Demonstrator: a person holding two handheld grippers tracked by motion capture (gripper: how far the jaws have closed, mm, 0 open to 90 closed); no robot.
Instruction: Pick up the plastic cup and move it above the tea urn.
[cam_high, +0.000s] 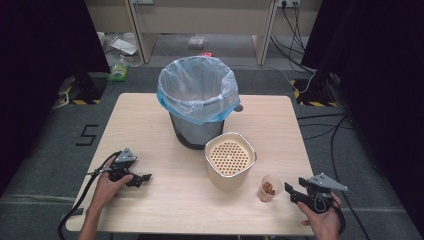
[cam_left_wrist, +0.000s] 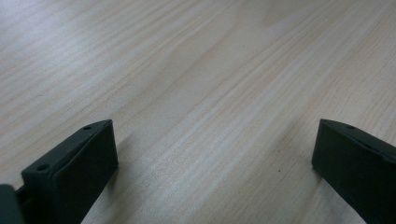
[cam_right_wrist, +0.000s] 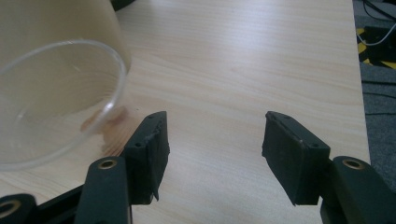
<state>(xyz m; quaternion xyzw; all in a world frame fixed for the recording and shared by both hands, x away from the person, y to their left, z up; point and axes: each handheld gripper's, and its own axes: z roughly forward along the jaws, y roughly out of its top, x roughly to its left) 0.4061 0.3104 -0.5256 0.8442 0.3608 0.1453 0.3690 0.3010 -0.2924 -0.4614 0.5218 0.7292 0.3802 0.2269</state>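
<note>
A clear plastic cup (cam_high: 269, 187) with something brown inside stands near the table's front right; in the right gripper view the cup (cam_right_wrist: 56, 102) sits close at the left. Just right of it, my right gripper (cam_high: 294, 192) is open with nothing between its jaws (cam_right_wrist: 212, 140). A beige container with a perforated insert (cam_high: 229, 159) stands behind the cup. Further back is a bin lined with a blue bag (cam_high: 198, 100). My left gripper (cam_high: 143, 179) rests low over the front left of the table, open and empty (cam_left_wrist: 210, 158).
The light wooden table (cam_high: 150, 130) has bare wood at the left and back right. Its front edge runs just behind both hands. Cables and boxes lie on the floor beyond the table.
</note>
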